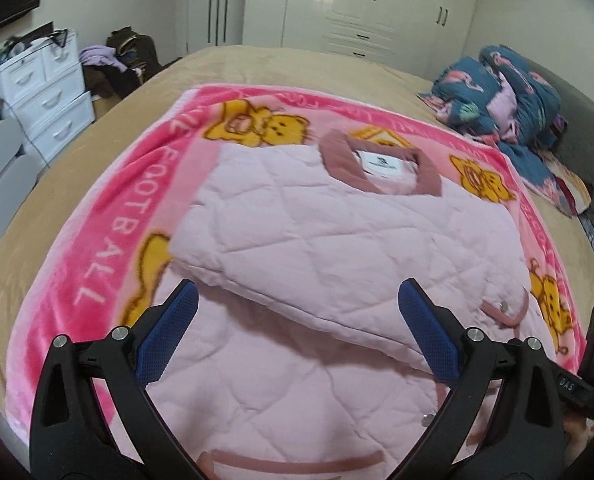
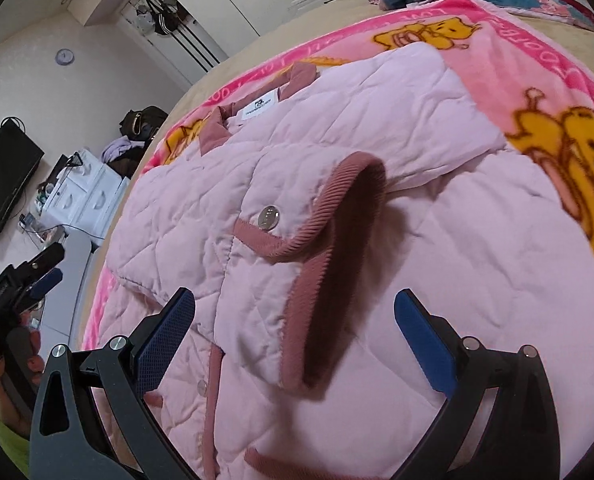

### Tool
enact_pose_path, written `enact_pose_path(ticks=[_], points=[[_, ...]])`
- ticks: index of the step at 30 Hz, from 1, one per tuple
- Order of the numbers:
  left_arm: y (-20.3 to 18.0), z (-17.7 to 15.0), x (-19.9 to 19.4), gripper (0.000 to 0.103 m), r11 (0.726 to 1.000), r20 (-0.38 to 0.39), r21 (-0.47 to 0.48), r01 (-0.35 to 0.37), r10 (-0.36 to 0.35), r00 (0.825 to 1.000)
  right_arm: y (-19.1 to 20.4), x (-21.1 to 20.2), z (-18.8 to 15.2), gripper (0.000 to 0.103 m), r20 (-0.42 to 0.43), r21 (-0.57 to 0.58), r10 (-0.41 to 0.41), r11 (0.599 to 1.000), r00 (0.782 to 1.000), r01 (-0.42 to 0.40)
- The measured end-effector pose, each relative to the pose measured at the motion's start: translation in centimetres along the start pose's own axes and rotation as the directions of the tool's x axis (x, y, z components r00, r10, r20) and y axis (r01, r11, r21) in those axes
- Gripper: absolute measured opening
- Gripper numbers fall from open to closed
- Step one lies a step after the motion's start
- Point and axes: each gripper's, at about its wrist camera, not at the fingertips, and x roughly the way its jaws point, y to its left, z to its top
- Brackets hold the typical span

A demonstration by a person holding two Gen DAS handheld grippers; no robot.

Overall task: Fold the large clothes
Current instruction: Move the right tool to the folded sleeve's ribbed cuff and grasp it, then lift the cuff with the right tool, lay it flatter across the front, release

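Clearly the folding is under way but not finished. From the left wrist view, the pink quilted jacket (image 1: 317, 248) lies on the pink bear blanket (image 1: 109, 216) spread over the bed (image 1: 257, 64), collar (image 1: 381, 168) at the far end with its white label showing. One side panel or sleeve has been laid across the body, forming a thick folded edge that runs just ahead of the left gripper (image 1: 297, 300). Its jaws stand wide apart and hold nothing, hovering over the lower part of the jacket. A heap of dark blue bedding (image 1: 509, 100) sits at the far right of the bed, and white drawers (image 1: 45, 92) stand off to the left by the wall.

From the right wrist view, the same jacket fills the frame, with a sleeve cuff (image 2: 337, 256) trimmed in darker pink ribbing lying on top, its opening gaping toward the camera and a metal snap (image 2: 269, 214) just beside it. The right gripper (image 2: 295, 312) is poised near this cuff, jaws apart and empty. The left gripper shows at the far left edge, off the blanket.

As a judgement: the sleeves seem folded inward, so what remains is likely bringing the hem up toward the collar and flattening the bundle, which looks puffy and may spring open.
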Motion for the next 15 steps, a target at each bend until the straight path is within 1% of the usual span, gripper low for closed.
enact_pose_path(ticks=[3, 4, 5, 6, 7, 8, 9, 10, 12, 13, 15], points=[[1.1, 0.1, -0.1, 0.094, 1.0, 0.014, -0.011, -0.011, 0.011, 1.0, -0.1, 1.1, 0.0, 0.098, -0.012, 0.026, 0.019, 0.999, 1.0, -0.019], [1.4, 0.1, -0.1, 0.094, 1.0, 0.015, -0.014, -0.014, 0.014, 1.0, -0.1, 1.5, -0.1, 0.092, -0.017, 0.033, 0.032, 0.999, 0.999, -0.031], [1.8, 0.1, 0.0, 0.094, 1.0, 0.015, -0.022, -0.013, 0.014, 1.0, -0.1, 1.9, -0.1, 0.081, -0.022, 0.033, 0.031, 0.999, 0.999, -0.03], [2.1, 0.1, 0.1, 0.094, 0.999, 0.015, -0.031, -0.013, 0.013, 1.0, 0.1, 2.2, -0.2, 0.076, -0.023, 0.024, 0.015, 1.0, 1.0, -0.015], [2.5, 0.1, 0.2, 0.094, 0.999, 0.015, -0.038, -0.012, 0.013, 1.0, 0.2, 2.3, -0.3, 0.063, -0.014, 0.009, 0.004, 1.0, 1.0, -0.003], [2.9, 0.2, 0.3, 0.094, 0.999, 0.014, -0.049, -0.014, 0.015, 1.0, 0.1, 2.3, -0.3, 0.047, -0.007, -0.001, 0.028, 1.0, 1.0, -0.028], [3.3, 0.2, 0.4, 0.094, 0.998, 0.013, -0.063, -0.017, 0.018, 1.0, 0.2, 2.3, -0.3, 0.039, -0.003, -0.005, 0.051, 0.999, 0.999, -0.051], [3.5, 0.1, 0.5, 0.094, 0.997, 0.012, -0.072, -0.018, 0.019, 1.0, 0.5, 2.1, -0.4, 0.03, 0.007, -0.034, 0.053, 0.998, 0.999, -0.053], [4.4, 0.1, 0.9, 0.094, 0.994, 0.008, -0.108, -0.013, 0.014, 1.0, 2.3, 1.3, -0.7, 0.023, 0.045, -0.151, 0.016, 0.989, 0.999, -0.01], [4.9, 0.1, 1.2, 0.094, 0.992, 0.003, -0.128, -0.006, 0.007, 1.0, 2.9, 1.1, -0.6, 0.021, 0.061, -0.183, 0.016, 0.983, 0.998, -0.004], [5.7, -0.1, 1.6, 0.094, 0.987, -0.004, -0.161, 0.002, -0.003, 1.0, 4.3, -0.1, -0.1, 0.019, 0.104, -0.237, 0.037, 0.971, 0.994, -0.012]])
